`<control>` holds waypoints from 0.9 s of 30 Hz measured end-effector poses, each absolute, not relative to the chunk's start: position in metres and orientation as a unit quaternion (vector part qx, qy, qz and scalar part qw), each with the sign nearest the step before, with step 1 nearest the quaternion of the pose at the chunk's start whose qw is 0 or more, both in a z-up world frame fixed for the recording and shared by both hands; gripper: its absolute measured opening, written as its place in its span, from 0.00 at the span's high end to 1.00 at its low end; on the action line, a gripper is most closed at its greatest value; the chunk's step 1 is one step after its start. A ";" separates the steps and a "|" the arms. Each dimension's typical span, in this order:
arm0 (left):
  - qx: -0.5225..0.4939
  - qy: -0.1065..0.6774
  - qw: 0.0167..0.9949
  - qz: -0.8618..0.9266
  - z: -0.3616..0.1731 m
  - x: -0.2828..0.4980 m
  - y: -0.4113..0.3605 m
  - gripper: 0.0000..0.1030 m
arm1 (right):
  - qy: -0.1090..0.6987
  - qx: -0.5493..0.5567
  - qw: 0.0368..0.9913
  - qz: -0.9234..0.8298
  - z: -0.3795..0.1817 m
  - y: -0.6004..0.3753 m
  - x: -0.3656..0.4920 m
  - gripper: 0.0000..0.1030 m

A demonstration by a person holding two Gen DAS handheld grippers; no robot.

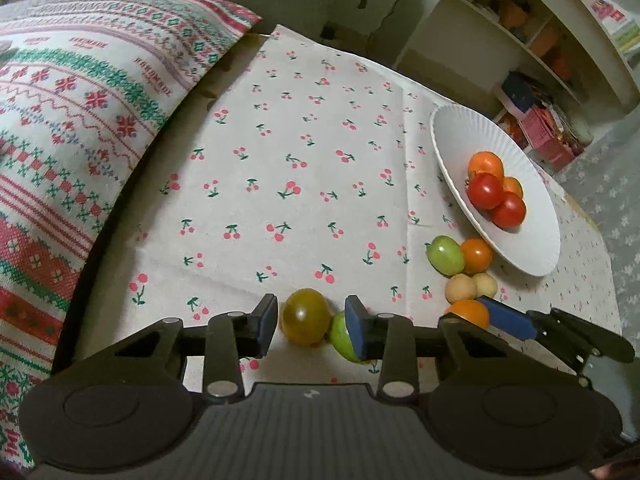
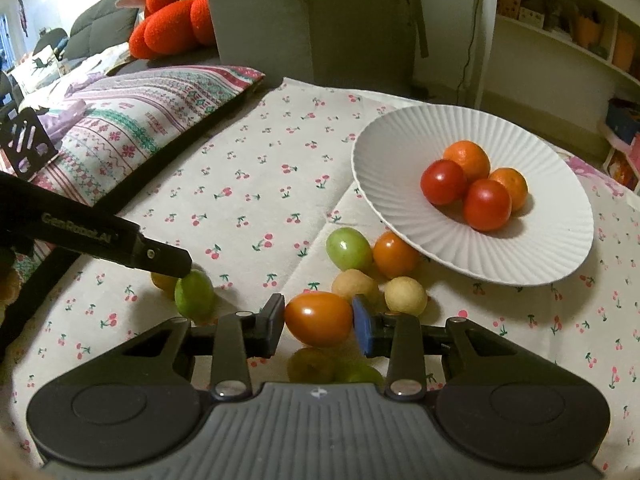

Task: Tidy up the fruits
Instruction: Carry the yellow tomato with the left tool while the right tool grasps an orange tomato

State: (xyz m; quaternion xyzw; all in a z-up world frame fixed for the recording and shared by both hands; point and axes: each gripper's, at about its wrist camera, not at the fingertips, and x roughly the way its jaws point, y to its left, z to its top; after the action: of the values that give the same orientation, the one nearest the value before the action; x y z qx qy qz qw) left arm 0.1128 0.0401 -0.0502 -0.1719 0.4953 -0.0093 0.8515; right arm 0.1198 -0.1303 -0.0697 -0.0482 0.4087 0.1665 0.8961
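Right gripper clamped on orange tomato; left gripper closed around olive tomato. Counted four fruits on white plate: two red, two orange.

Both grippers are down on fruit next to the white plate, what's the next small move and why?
Probably lift the right gripper slightly, then carry its orange tomato toward the white plate. Its jaws sit against both sides of that tomato, and the plate, already holding four red and orange fruits, lies just ahead to the right. The left gripper brackets an olive-yellow tomato and can follow.
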 end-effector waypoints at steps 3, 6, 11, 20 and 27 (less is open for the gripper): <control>-0.193 0.493 0.849 0.010 -0.050 0.112 0.049 0.76 | 0.408 -0.049 0.897 0.164 -0.070 -0.131 0.120 0.68; -0.201 0.486 0.850 0.017 -0.047 0.112 0.054 0.76 | 0.409 -0.047 0.897 0.161 -0.070 -0.132 0.120 0.68; -0.183 0.500 0.846 0.004 -0.054 0.114 0.041 0.76 | 0.406 -0.050 0.898 0.163 -0.069 -0.131 0.120 0.68; -0.153 0.488 0.859 0.012 -0.051 0.114 0.035 0.87 | 0.401 -0.042 0.901 0.161 -0.064 -0.135 0.120 0.68; -0.148 0.463 0.874 0.002 -0.037 0.112 0.031 0.87 | 0.398 -0.036 0.902 0.165 -0.060 -0.136 0.120 0.68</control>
State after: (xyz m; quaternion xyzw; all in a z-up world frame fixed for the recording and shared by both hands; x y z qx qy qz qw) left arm 0.1116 0.0315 -0.0370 -0.1479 0.4629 0.0017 0.8740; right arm 0.1198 -0.1357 -0.0600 -0.0361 0.3977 0.1650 0.9018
